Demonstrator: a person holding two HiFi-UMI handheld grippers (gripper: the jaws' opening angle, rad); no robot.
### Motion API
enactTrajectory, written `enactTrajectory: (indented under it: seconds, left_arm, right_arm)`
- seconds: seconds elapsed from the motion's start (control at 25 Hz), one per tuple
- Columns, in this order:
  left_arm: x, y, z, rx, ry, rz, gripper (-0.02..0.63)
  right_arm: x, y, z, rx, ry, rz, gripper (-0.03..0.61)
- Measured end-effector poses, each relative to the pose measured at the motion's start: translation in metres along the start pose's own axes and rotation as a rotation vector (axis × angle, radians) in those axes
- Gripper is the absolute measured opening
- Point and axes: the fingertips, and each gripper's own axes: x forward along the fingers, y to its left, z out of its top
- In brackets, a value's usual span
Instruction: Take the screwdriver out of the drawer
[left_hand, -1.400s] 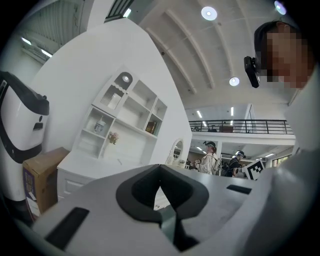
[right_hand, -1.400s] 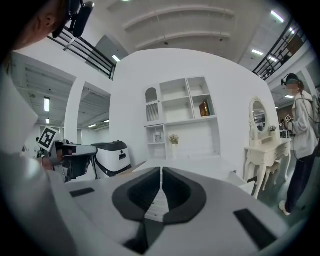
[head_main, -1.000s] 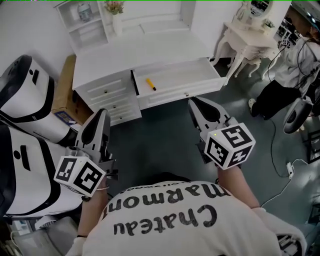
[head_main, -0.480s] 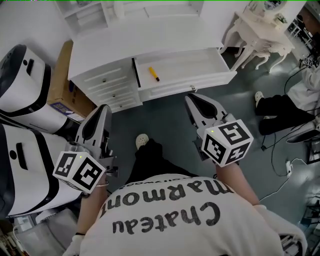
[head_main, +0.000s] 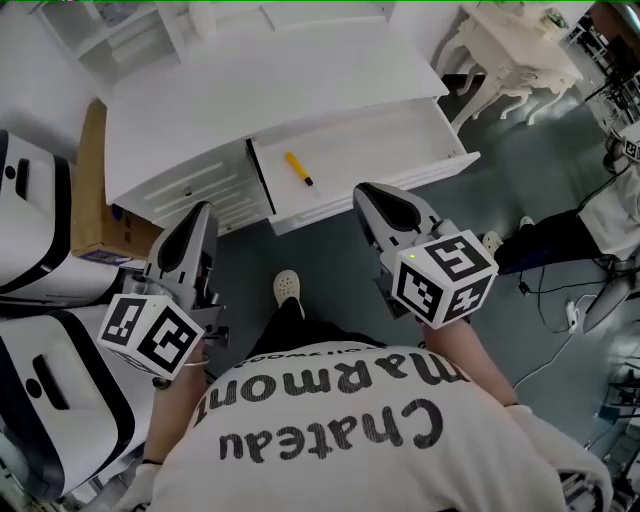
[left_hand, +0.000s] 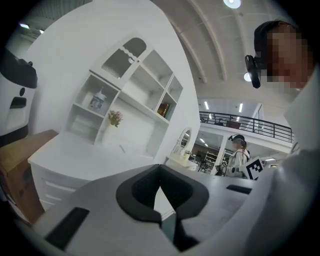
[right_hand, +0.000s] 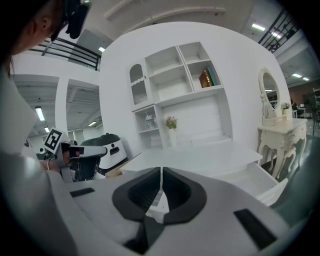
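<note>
A yellow screwdriver (head_main: 298, 168) with a dark tip lies in the open drawer (head_main: 400, 135) of the white desk (head_main: 260, 90), left of the drawer's middle. My right gripper (head_main: 366, 192) hangs shut and empty over the floor, just in front of the drawer's front edge and to the right of the screwdriver. My left gripper (head_main: 201, 212) is also shut and empty, in front of the small closed drawers at the left. The right gripper view shows the shut right gripper (right_hand: 161, 172) facing the desk top and its shelves. In the left gripper view the left gripper (left_hand: 160, 170) faces the desk's left end.
A cardboard box (head_main: 88, 200) stands left of the desk, beside white and black machines (head_main: 40, 330). A white dressing table (head_main: 520, 50) stands at the back right. Another person (head_main: 615, 190) and floor cables (head_main: 560, 290) are at the right. A shoe (head_main: 287, 288) shows between the grippers.
Both grippers have moved forward toward the desk, and the open drawer now sits closer to their tips. The wearer has stepped forward, a shoe now showing. Both grippers stay shut.
</note>
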Motion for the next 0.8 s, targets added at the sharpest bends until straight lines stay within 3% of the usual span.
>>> enactTrajectory:
  seconds: [0.44, 0.8]
  left_arm:
    - [0.070, 0.085, 0.059, -0.012, 0.020, -0.012, 0.020]
    - [0.079, 0.139, 0.093, 0.022, -0.019, 0.002, 0.020]
  right_arm:
    - [0.106, -0.020, 0.038, 0.043, 0.069, -0.014, 0.031]
    - [0.167, -0.025, 0.015, -0.043, 0.200, -0.046, 0.031]
